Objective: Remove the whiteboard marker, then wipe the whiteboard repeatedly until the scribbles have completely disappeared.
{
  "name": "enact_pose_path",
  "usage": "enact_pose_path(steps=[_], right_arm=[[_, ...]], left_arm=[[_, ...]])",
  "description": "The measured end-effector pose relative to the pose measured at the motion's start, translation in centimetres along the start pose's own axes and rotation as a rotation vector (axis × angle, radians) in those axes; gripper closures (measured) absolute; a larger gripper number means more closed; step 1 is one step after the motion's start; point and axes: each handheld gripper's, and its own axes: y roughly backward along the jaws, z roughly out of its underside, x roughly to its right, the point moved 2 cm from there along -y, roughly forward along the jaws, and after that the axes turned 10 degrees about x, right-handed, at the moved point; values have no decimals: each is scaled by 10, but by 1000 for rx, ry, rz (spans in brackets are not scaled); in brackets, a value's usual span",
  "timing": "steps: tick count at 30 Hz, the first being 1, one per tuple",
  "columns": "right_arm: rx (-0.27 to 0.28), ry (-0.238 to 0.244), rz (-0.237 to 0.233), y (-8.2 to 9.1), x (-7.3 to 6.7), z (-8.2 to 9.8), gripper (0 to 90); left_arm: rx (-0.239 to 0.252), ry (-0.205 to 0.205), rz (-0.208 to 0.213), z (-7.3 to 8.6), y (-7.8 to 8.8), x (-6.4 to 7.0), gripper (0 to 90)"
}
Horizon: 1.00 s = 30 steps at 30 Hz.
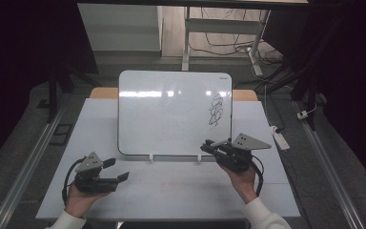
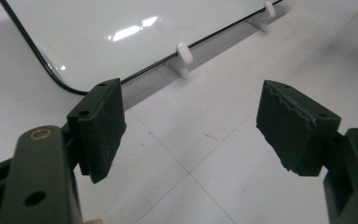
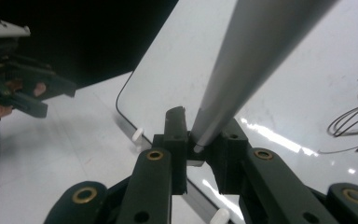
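Dim room, dark sides. White table (image 1: pixel 138 191) on grey floor (image 1: pixel 324 167). Metal rails (image 1: pixel 26 164) flank table. Desk frame (image 1: pixel 219 26) behind, cables (image 1: pixel 228 47) tangled beneath. Power strip (image 1: pixel 280 137) at right.

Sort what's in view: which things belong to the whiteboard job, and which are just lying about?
In use:
- whiteboard with a black scribble
- grey marker, clamped in the right hand-held gripper
- left hand-held gripper, open, empty

Lying about:
- power strip on the floor
- cables behind the table
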Motion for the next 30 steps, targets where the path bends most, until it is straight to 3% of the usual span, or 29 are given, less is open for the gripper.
enact_pose_path(steps=[6,13,20,25,27,28,30], right_arm=[[38,32,15,5,1,-6,775],[52,47,35,7,5,-11,775],[83,41,88,8,20,-21,775],[85,65,135,0,34,-26,775],[90,68,184,-6,52,-34,775],[90,68,184,-6,52,-34,775],[89,51,217,-16,71,-39,776]], left_arm=[[-17,26,9,5,-4,-4,221],[-22,19,3,5,-5,-4,207],[-25,15,-10,7,-6,-7,204],[-24,18,-21,8,-7,-8,205],[-24,13,-28,9,-8,-8,209],[-25,11,-33,9,-9,-9,209],[-27,11,-36,10,-9,-9,210]])
